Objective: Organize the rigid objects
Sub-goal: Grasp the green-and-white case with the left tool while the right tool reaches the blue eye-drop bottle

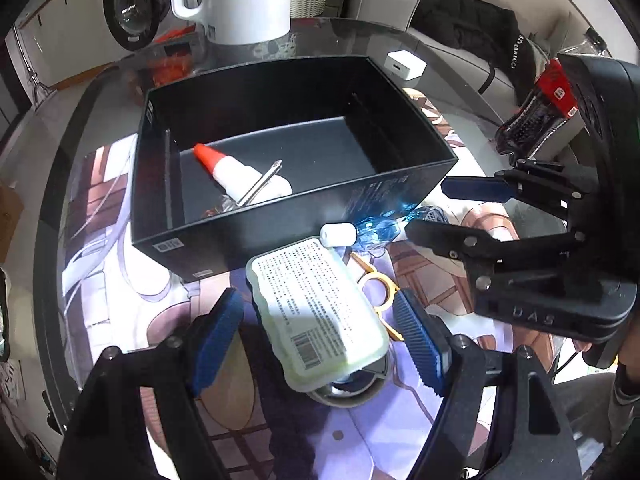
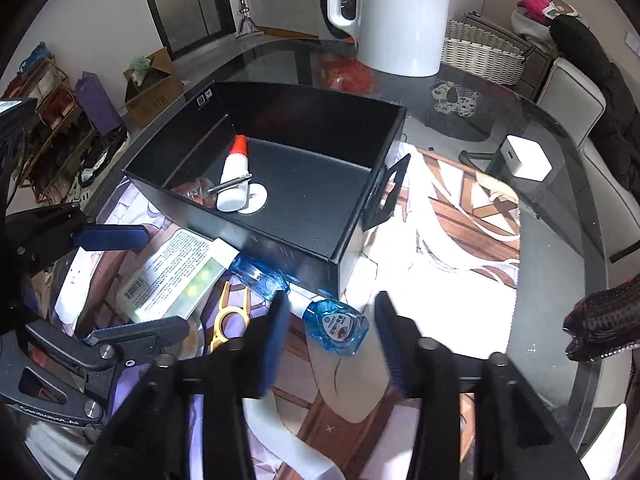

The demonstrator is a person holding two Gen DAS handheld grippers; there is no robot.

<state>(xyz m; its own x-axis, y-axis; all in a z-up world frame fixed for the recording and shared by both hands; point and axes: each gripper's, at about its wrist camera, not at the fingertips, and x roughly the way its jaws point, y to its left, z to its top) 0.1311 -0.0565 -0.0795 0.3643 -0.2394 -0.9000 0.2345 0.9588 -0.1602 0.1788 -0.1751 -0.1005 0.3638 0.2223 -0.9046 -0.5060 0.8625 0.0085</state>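
A pale green flat case (image 1: pixel 320 312) with a printed label lies tilted on a tape roll (image 1: pixel 352 390). My left gripper (image 1: pixel 320 340) is open, and its blue pads stand on either side of the case without pressing it. In the right wrist view, a small blue bottle (image 2: pixel 338 326) lies on the mat between the pads of my open right gripper (image 2: pixel 332 336), which do not touch it. A second blue bottle (image 2: pixel 256 270) with a white cap lies against the black box (image 2: pixel 280 240). Inside the box are a white glue bottle (image 2: pixel 234 176) with an orange cap and a metal bit (image 2: pixel 230 184).
A yellow plastic tool (image 2: pixel 226 320) lies between the case and the bottles. On the glass table beyond the box stand a white kettle (image 2: pixel 400 20) and a white charger cube (image 2: pixel 524 160). A black brush (image 2: pixel 600 328) lies at the right edge.
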